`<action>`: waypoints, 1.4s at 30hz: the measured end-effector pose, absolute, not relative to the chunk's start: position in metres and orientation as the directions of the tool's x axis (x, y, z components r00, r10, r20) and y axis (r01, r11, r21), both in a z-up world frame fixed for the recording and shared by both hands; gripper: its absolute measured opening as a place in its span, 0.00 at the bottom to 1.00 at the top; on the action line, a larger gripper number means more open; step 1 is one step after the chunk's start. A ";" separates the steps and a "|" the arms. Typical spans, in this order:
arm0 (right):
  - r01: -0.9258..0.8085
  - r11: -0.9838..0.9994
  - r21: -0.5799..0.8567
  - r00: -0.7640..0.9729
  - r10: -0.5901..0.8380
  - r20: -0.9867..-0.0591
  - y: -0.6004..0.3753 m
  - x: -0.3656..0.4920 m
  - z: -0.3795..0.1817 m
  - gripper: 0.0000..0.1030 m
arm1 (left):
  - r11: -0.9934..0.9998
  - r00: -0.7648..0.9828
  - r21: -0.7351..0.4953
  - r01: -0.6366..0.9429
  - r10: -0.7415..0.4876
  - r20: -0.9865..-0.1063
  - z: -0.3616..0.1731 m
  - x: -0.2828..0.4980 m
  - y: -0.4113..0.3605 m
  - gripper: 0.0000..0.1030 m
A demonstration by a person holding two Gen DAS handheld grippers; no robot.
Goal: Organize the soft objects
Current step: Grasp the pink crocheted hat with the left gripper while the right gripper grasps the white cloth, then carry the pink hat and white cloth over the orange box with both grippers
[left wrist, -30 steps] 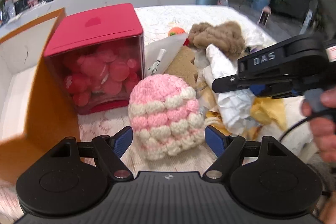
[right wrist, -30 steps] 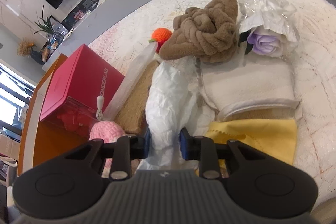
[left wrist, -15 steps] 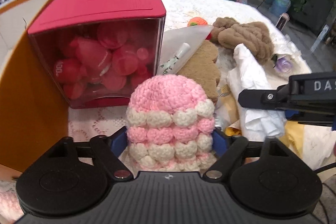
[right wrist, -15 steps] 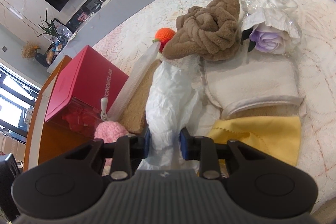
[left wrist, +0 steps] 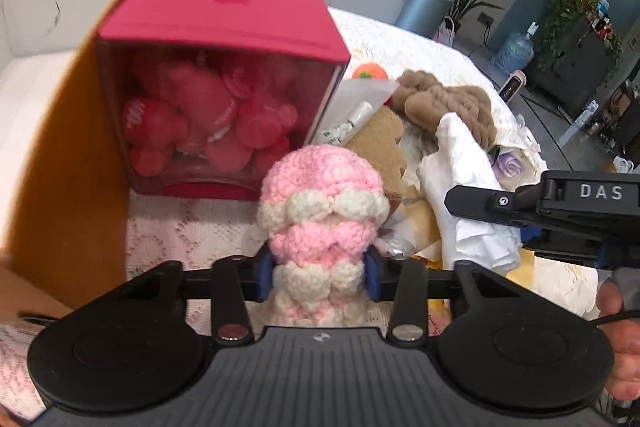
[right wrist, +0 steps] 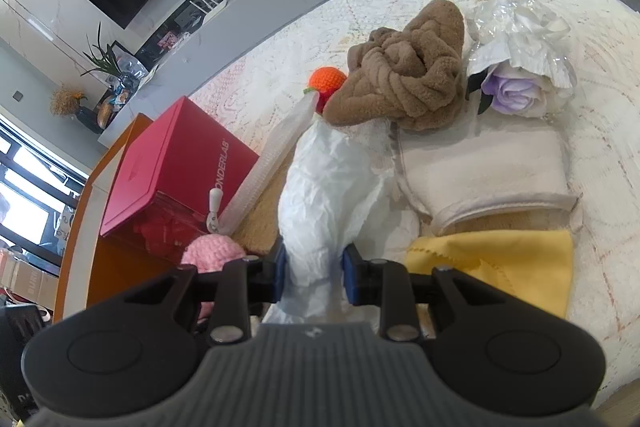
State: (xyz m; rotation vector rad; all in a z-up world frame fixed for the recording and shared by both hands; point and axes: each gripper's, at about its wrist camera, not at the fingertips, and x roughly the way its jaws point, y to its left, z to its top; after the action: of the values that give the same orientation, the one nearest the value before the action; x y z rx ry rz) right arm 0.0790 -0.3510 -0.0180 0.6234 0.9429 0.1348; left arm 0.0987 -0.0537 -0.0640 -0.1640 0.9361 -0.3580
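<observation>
Left gripper (left wrist: 318,275) clamped on crocheted hat (left wrist: 322,215); right gripper (right wrist: 314,273) clamped on white cloth (right wrist: 332,187). "ONDERLAB" on red box (right wrist: 180,163) legible only from right wrist; "DAS" only from left.

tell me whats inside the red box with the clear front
Through the clear front of the red box, pink and red rounded soft pieces fill it, pressed against the window. What lies deeper, behind them, is covered.
</observation>
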 end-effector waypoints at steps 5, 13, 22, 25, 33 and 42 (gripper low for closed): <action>0.139 0.789 0.599 0.604 0.412 -0.682 -0.354 0.076 -0.013 0.26 | 0.925 0.601 -0.283 0.255 -0.381 -0.703 -0.041 0.087 -0.052 0.40; 0.066 0.780 0.622 0.653 0.438 -0.618 -0.354 0.063 0.016 0.26 | 0.901 0.686 -0.321 0.292 -0.431 -0.586 0.004 0.071 -0.039 0.40; -0.084 0.710 0.699 0.703 0.539 -0.464 -0.352 0.031 0.070 0.27 | 0.871 0.749 -0.380 0.310 -0.470 -0.467 0.055 0.073 -0.009 0.40; -0.143 0.688 0.711 0.694 0.582 -0.424 -0.338 0.023 0.087 0.27 | 0.873 0.765 -0.396 0.285 -0.456 -0.455 0.070 0.073 0.009 0.40; -0.275 0.685 0.675 0.645 0.652 -0.399 -0.273 0.026 0.128 0.27 | 0.897 0.812 -0.397 0.196 -0.375 -0.447 0.092 0.064 0.066 0.41; -0.375 0.673 0.638 0.542 0.717 -0.438 -0.166 0.064 0.137 0.27 | 0.922 0.822 -0.386 0.023 -0.237 -0.517 0.066 0.085 0.124 0.41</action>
State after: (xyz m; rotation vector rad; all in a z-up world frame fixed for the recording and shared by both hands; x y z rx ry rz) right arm 0.0638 -0.1656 0.1370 0.5127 0.7450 0.6830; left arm 0.0846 0.1237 0.0656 -0.3773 0.5922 -0.1421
